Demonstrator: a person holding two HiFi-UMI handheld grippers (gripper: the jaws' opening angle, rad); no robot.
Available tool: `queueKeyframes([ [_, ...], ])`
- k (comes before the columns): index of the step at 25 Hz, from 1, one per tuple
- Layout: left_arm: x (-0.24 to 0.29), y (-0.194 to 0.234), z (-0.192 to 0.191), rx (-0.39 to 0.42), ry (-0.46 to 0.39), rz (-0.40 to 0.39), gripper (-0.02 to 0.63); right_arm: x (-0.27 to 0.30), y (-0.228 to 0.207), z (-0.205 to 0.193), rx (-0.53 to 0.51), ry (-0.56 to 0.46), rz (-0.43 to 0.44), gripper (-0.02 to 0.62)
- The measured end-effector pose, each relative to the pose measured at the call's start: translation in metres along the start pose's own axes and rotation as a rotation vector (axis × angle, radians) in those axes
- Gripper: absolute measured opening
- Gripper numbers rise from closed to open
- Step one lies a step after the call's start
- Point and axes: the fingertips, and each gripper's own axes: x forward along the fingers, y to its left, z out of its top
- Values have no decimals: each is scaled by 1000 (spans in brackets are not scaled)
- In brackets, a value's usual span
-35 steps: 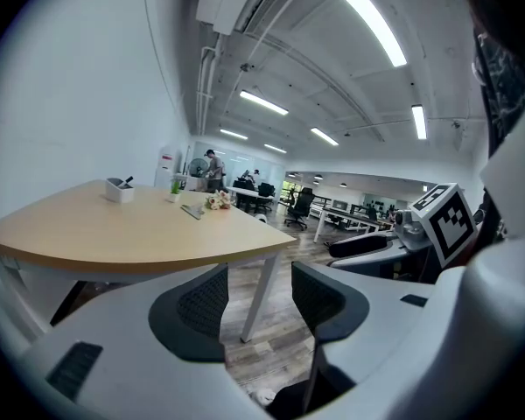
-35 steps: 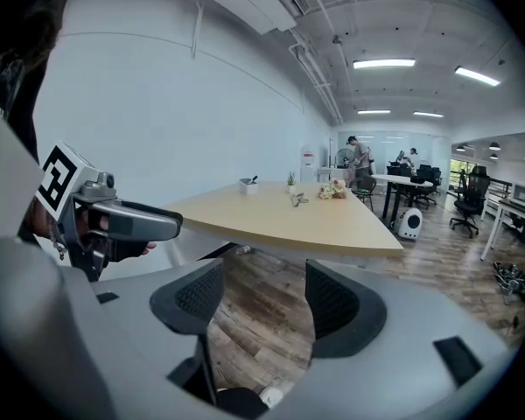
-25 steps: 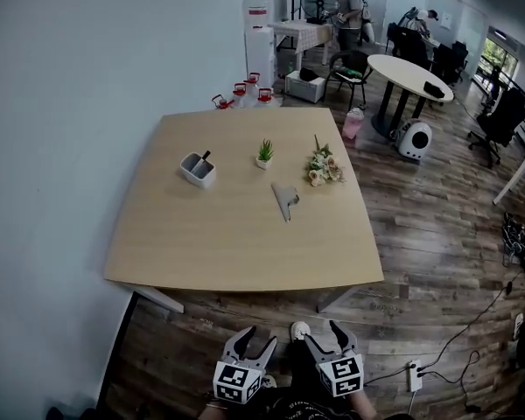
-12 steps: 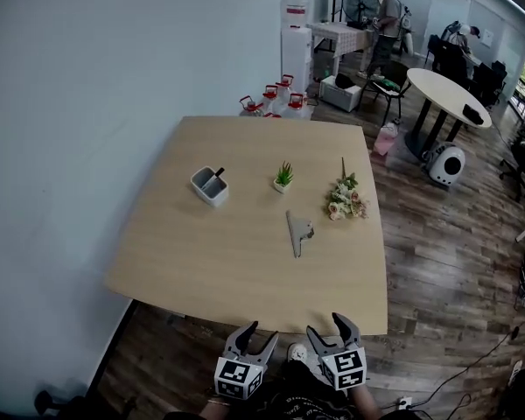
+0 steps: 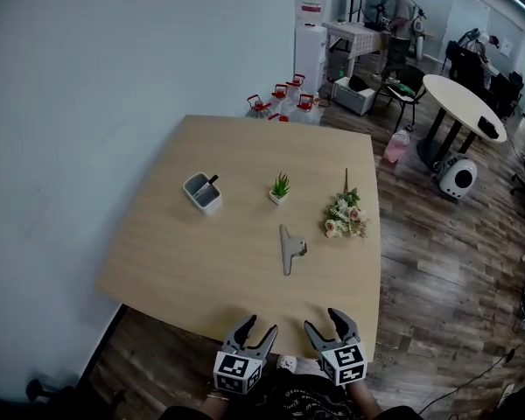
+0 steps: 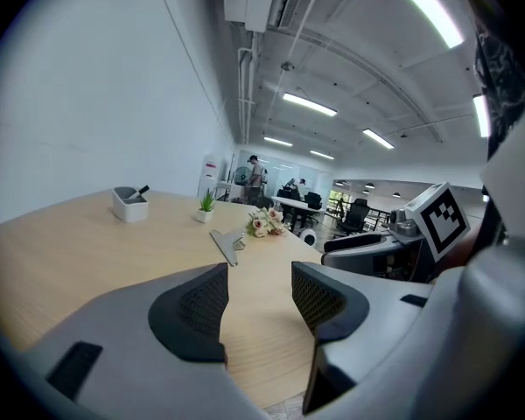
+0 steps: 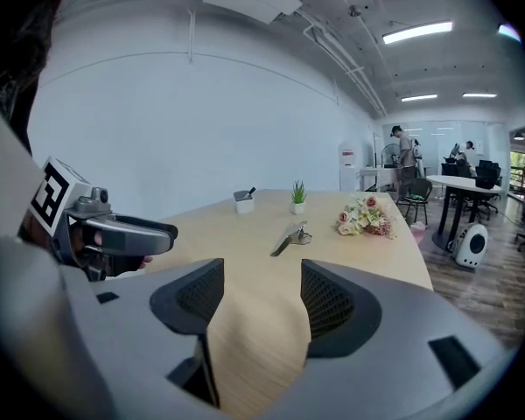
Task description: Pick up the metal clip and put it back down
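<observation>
Nearest the person, both tongs hang just short of the near edge of the surface point(image 5: 201, 252), held low in front of the body. The left tongs point(image 5: 259, 326) stand spread, and their own view shows nothing between the jaws but bare wood point(image 6: 260, 291). The right tongs point(image 5: 322, 322) are likewise parted and empty point(image 7: 261, 296). The two sit side by side, close but not touching, both aimed toward 12 o'clock.

The clip point(image 5: 286, 249) lies flat on the surface, well apart from both tongs, past the near edge and roughly mid-depth. From the left tongs it sits at about 1 o'clock, from the right at about 11, so it falls almost on the line between them. Its long axis runs 12 to 6, nearly in line with the reach, with its handles jutting toward 3 o'clock at the far end. In the left gripper view it shows a little left of the jaw gap point(image 6: 226, 241); in the right gripper view it is a little right of it point(image 7: 289, 237). Neither hand looks clearly nearer, so I judge either could take it with a straight push forward. The pick-up has not begun.

Beyond the clip, a plant point(image 5: 281, 187) stands at 12 o'clock from it. A pen pot point(image 5: 201, 192) is off at 10 o'clock, and flowers point(image 5: 346, 217) lie at 2 o'clock. All three are clear of the clip.
</observation>
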Motion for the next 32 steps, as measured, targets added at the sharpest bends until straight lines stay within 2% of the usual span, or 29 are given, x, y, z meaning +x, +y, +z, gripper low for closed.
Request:
queueKeyframes([
  [4, 15, 3, 4, -21, 10, 28, 222, 9, -13, 3, 10, 4, 28, 290],
  [8, 28, 6, 8, -30, 11, 30, 222, 16, -28, 13, 44, -13, 0, 290],
  [15, 34, 23, 15, -28, 17, 8, 222, 31, -43, 32, 191, -45, -11, 290],
  [19, 27, 38, 20, -17, 22, -4, 222, 41, -52, 45, 281, -73, -47, 279],
  [22, 24, 51, 26, -14, 13, 0, 222, 57, -59, 65, 339, -93, -23, 275],
  [25, 20, 64, 25, -26, 13, 21, 222, 78, -65, 82, 373, -77, 10, 275],
  [29, 17, 76, 23, -41, 23, 41, 222, 107, -73, 98, 338, -17, 27, 258],
  [32, 18, 82, 22, -44, 28, 55, 222, 131, -80, 103, 360, 19, 51, 256],
])
